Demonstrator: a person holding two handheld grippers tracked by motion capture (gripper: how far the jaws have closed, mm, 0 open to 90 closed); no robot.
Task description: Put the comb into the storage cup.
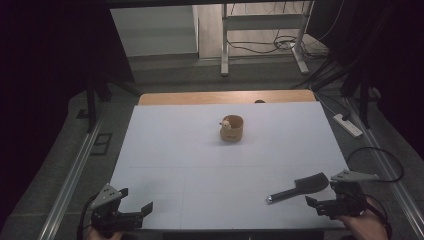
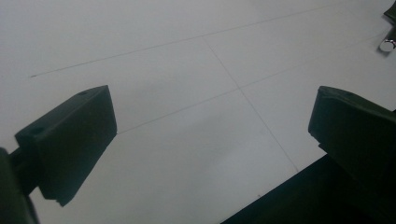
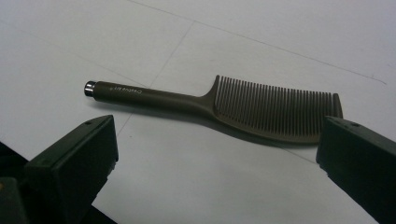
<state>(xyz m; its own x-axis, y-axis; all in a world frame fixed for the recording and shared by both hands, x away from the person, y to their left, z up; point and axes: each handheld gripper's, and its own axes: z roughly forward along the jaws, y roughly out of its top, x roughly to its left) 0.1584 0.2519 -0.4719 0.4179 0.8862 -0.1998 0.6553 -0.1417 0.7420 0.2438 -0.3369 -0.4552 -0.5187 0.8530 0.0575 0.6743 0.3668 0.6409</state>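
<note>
Lab: black curtains (image 1: pixel 45 75), floor rails (image 1: pixel 70 175), cables (image 1: pixel 270 45), power strip (image 1: pixel 347 125).

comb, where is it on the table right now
In the high view the comb lies flat on the white table at its near right, just ahead of the open right gripper, far nearer than the small cup at mid-table.

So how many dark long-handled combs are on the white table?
1: the dark long-handled comb lies flat near the table's front right, just ahead of the right gripper.
</note>
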